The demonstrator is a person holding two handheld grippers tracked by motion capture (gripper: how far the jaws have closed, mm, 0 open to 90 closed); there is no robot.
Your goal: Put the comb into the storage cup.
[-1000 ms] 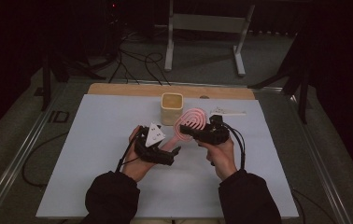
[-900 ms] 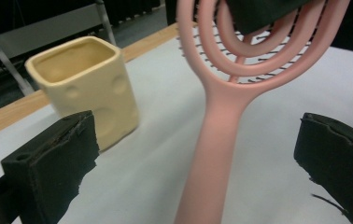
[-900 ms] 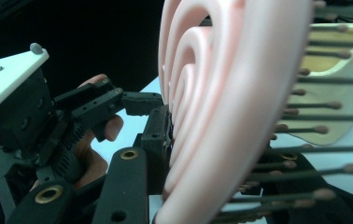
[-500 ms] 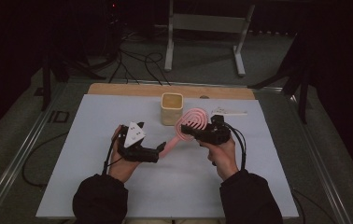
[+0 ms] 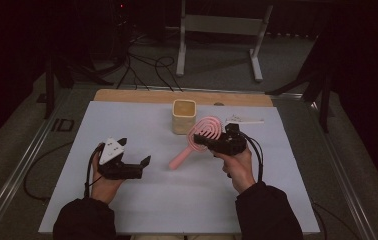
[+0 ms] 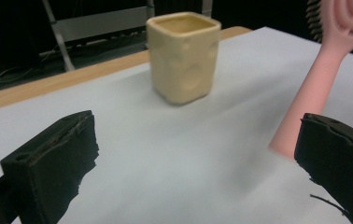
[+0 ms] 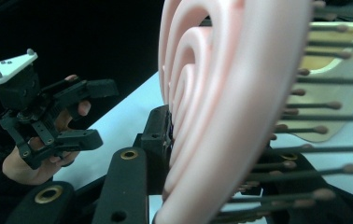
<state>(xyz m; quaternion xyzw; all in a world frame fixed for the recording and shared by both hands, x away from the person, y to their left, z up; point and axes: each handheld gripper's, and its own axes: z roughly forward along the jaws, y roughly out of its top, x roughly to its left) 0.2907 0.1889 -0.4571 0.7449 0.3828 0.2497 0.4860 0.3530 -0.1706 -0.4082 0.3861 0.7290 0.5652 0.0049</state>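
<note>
Risk of the pink hairbrush (image 5: 203, 136) twisting or slipping: clamped by its round head in the right hand-held gripper (image 5: 212, 142), handle slanting down toward the desk (image 5: 187, 200), tip close to or touching the sheet, so any push on the handle could lever the head out of the jaws. Risk too of knocking the yellow cup (image 5: 183, 116) just behind the brush head while swinging it. Possible clash if the left hand-held gripper (image 5: 134, 159) closes in carelessly on the handle. Left one held low over the desk, jaws wide and empty, pointing at the handle end, well short of it. Right one raised slightly, wrist angled inward
</note>
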